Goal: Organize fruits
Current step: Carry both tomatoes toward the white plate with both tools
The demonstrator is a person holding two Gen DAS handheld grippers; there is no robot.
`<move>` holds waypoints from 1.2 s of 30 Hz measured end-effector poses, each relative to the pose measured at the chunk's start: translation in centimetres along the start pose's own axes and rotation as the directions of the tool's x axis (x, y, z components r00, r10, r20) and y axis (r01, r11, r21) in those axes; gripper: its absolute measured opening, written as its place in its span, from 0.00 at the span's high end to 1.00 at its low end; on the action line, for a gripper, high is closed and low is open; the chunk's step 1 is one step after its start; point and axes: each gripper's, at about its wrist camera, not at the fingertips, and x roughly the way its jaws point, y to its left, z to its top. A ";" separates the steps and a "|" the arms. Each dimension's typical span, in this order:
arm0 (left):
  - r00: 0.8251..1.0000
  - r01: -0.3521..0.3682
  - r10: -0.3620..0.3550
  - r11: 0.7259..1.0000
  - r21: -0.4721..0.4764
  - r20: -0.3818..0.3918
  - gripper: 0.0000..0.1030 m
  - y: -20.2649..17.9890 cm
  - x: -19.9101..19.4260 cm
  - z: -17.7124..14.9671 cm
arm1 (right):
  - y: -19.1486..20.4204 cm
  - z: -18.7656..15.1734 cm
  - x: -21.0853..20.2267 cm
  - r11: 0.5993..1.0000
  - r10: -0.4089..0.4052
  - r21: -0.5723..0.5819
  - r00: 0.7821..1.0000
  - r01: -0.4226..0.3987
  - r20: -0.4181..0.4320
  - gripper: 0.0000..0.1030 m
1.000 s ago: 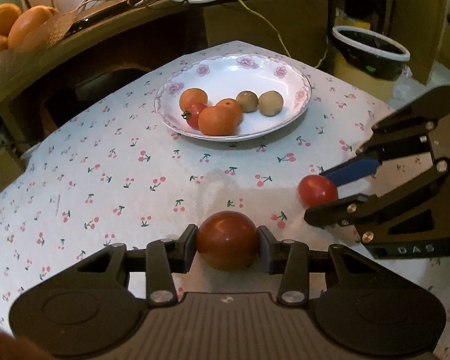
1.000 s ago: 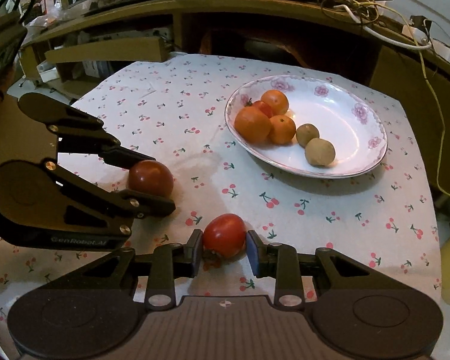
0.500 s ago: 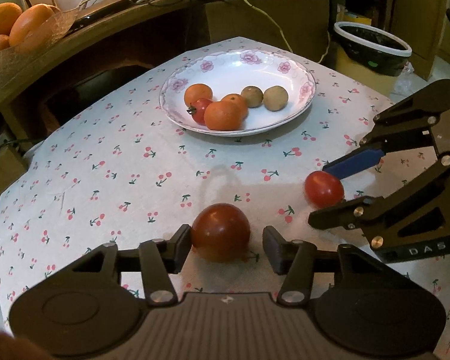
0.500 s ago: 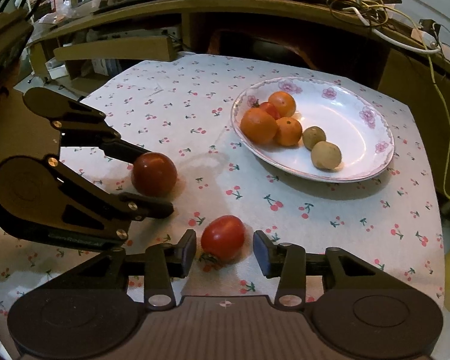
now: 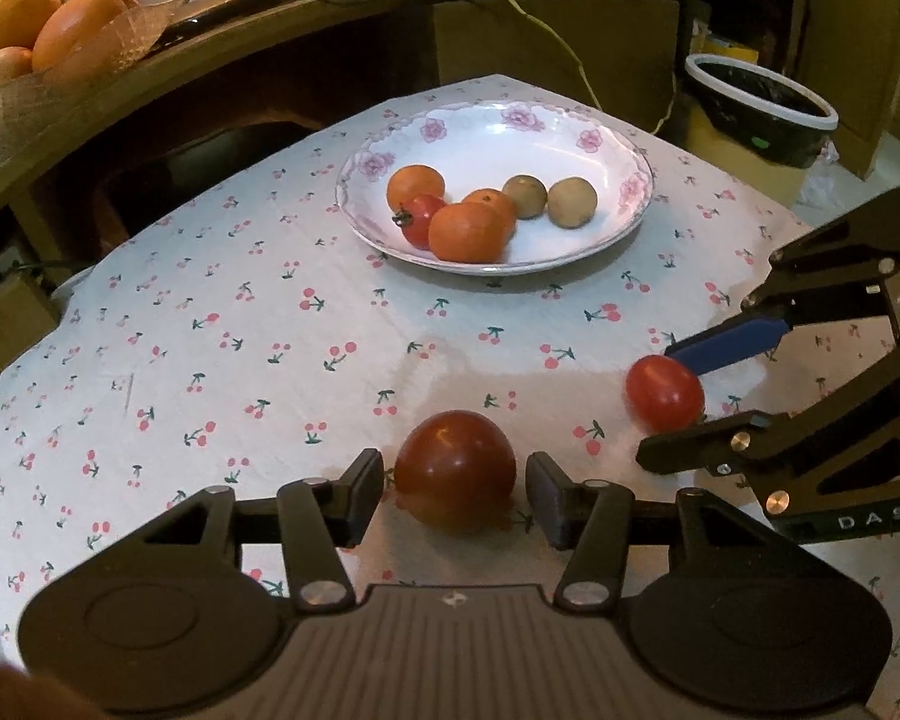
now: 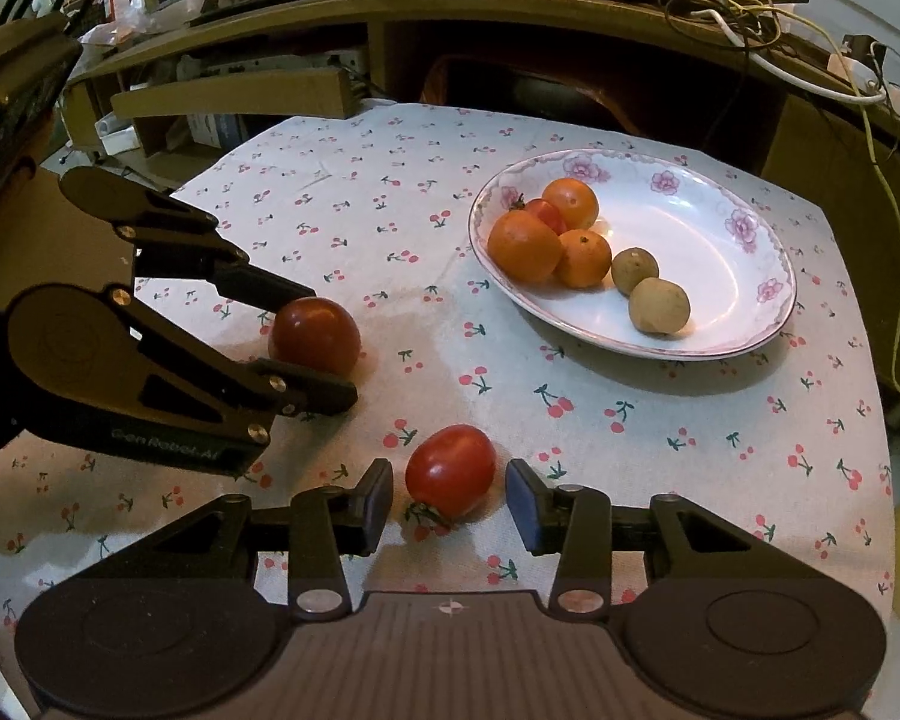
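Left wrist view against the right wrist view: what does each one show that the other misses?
Only the left wrist view shows the black bin with a white rim beyond the table. Only the right wrist view shows the wooden shelf at left. Both share the flowered plate of fruit, the cherry-print cloth, the dark tomato between the open jaws of the left gripper, and the red tomato between the open jaws of the right gripper.
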 end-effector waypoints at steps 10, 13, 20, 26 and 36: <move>1.000 -0.004 0.004 1.000 -0.008 -0.004 0.55 0.0 0.0 0.2 | 0.0 0.0 0.2 1.000 -0.013 -0.010 1.000 0.013 -0.002 0.68; 1.000 -0.006 0.006 1.000 -0.012 -0.009 0.56 0.0 0.0 0.3 | 0.1 0.1 0.2 1.000 -0.017 -0.015 1.000 0.017 -0.006 0.68; 1.000 0.007 -0.007 1.000 -0.017 0.008 0.56 -0.3 -0.4 0.8 | 0.3 0.3 0.2 1.000 -0.014 -0.016 1.000 0.014 -0.008 0.69; 1.000 0.011 -0.010 1.000 -0.028 0.022 0.56 -0.4 -0.7 1.5 | -0.1 1.0 -0.4 1.000 -0.021 0.005 1.000 0.021 0.022 0.69; 0.998 0.008 -0.005 0.999 -0.046 0.060 0.56 -0.6 -0.8 3.5 | -1.3 2.2 -1.4 0.998 -0.047 0.042 0.996 0.044 0.076 0.69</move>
